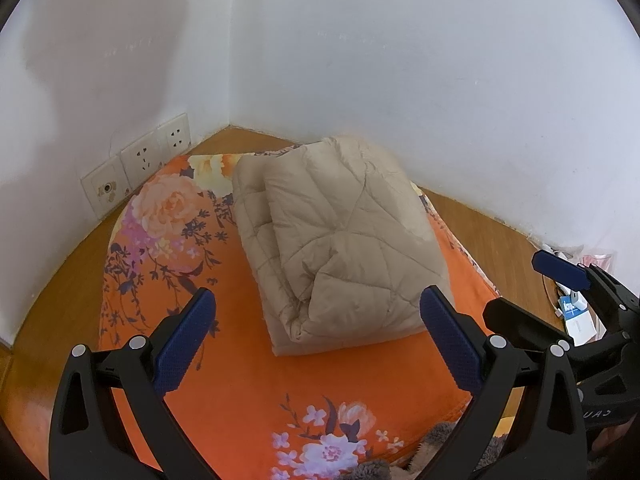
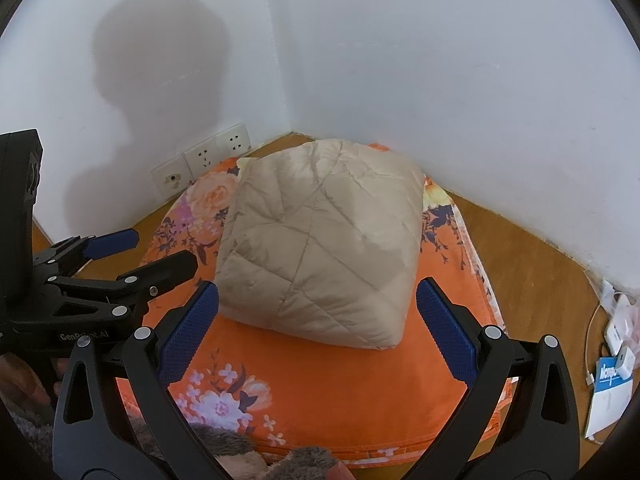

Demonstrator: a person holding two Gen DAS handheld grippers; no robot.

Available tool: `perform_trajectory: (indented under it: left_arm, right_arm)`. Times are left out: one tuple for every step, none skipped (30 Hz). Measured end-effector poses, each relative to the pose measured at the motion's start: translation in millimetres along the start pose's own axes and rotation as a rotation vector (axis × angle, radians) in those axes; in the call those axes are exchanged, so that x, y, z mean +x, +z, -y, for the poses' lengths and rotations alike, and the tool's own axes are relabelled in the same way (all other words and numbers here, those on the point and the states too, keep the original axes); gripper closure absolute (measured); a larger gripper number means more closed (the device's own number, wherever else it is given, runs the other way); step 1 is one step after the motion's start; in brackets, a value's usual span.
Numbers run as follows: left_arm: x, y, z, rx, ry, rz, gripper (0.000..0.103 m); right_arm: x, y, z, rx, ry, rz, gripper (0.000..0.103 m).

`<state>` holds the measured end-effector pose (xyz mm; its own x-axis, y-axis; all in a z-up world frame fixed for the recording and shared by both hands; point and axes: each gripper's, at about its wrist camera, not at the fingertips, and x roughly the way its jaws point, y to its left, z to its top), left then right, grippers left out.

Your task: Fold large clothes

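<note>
A beige quilted garment (image 1: 336, 236) lies folded into a thick bundle on an orange floral blanket (image 1: 256, 392); it also shows in the right wrist view (image 2: 320, 248). My left gripper (image 1: 318, 304) is open and empty, held just in front of the bundle's near edge. My right gripper (image 2: 318, 300) is open and empty, its fingers spread either side of the bundle's near edge without touching it. The right gripper also shows at the right of the left wrist view (image 1: 532, 288), and the left gripper at the left of the right wrist view (image 2: 160, 252).
The blanket (image 2: 360, 392) lies on a wooden floor (image 1: 64, 304) in a corner of white walls. Wall sockets (image 1: 140, 160) sit low on the left wall. Chargers, a cable and papers (image 2: 612, 360) lie at the right. Grey fluffy fabric (image 2: 248, 456) lies at the near edge.
</note>
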<state>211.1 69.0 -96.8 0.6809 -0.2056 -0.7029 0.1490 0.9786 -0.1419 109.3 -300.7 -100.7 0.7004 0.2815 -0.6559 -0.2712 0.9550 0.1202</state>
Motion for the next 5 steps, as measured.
perform_trajectory:
  left_arm:
    - [-0.3, -0.1, 0.0, 0.001, 0.002, -0.001, 0.006]
    - [-0.7, -0.1, -0.4, 0.001, 0.003, 0.000, 0.006]
    - [-1.1, 0.0, -0.5, 0.000, 0.003, 0.000, 0.006]
    - [-0.9, -0.1, -0.5, 0.000, 0.002, 0.000, 0.006]
    - [-0.8, 0.0, -0.7, 0.000, 0.002, -0.001, 0.006]
  right_arm:
    - [0.2, 0.1, -0.1, 0.000, 0.001, 0.000, 0.004]
    - [0.3, 0.2, 0.1, 0.001, 0.002, -0.001, 0.004]
    - [0.7, 0.5, -0.3, 0.000, 0.001, -0.001, 0.004]
    - [0.8, 0.6, -0.3, 0.000, 0.001, -0.001, 0.004]
    - [0.8, 0.5, -0.1, -0.001, 0.002, -0.001, 0.004]
